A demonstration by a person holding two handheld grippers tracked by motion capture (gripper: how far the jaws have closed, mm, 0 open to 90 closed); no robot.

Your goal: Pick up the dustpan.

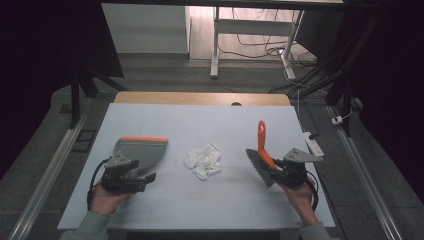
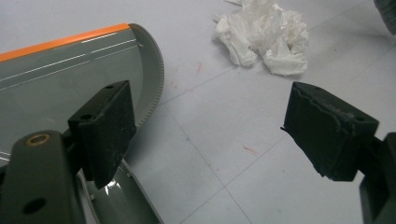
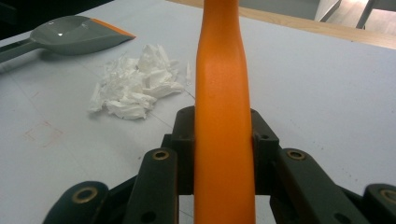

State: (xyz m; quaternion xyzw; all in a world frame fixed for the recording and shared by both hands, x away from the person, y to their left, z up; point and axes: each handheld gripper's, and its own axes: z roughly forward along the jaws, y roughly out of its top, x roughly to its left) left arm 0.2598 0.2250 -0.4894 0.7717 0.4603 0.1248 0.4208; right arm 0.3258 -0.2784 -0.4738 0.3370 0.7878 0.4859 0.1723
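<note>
Right gripper point(image 1: 278, 170) clamped on brush handle point(image 3: 223, 107), left gripper point(image 1: 140, 178) agape low beside dustpan point(image 1: 141, 150).

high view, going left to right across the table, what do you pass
left tongs → grey dustpan → heap of crumpled white paper → orange-handled brush → right tongs
</note>
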